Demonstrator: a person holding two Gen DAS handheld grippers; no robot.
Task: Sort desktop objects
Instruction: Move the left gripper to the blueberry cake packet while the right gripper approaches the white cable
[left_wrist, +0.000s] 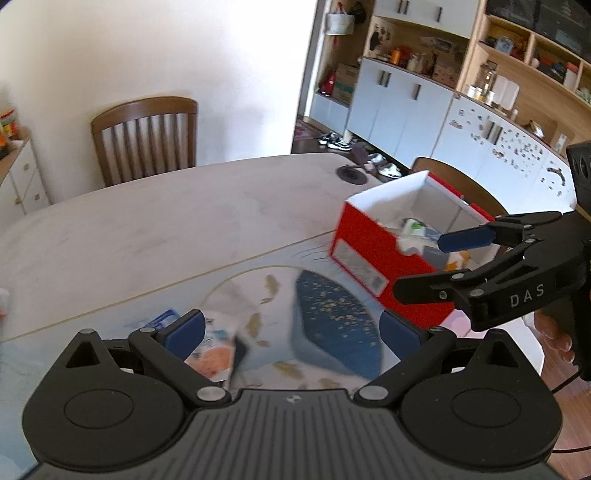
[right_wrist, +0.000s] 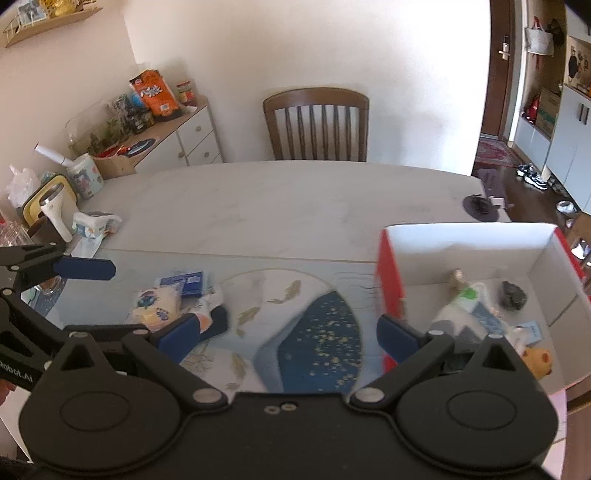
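A red box (left_wrist: 365, 254) with a white inside stands on the table's right part and holds several small items; it also shows in the right wrist view (right_wrist: 390, 280). Loose packets lie left on the blue-and-white mat (right_wrist: 321, 332): a yellow-white packet (right_wrist: 157, 306), a blue packet (right_wrist: 188, 282) and an orange one (left_wrist: 214, 360). My left gripper (left_wrist: 291, 328) is open and empty above the mat. My right gripper (right_wrist: 288, 330) is open and empty, its right finger over the box's near left wall. It also shows from the side in the left wrist view (left_wrist: 424, 266).
A wooden chair (right_wrist: 316, 125) stands behind the white table (right_wrist: 295, 199). A dark round object (right_wrist: 480, 207) lies at the table's far right corner. Tissue packs and a white bottle (right_wrist: 55, 210) sit at the left edge. A cabinet (right_wrist: 177, 136) with snacks stands at the left wall.
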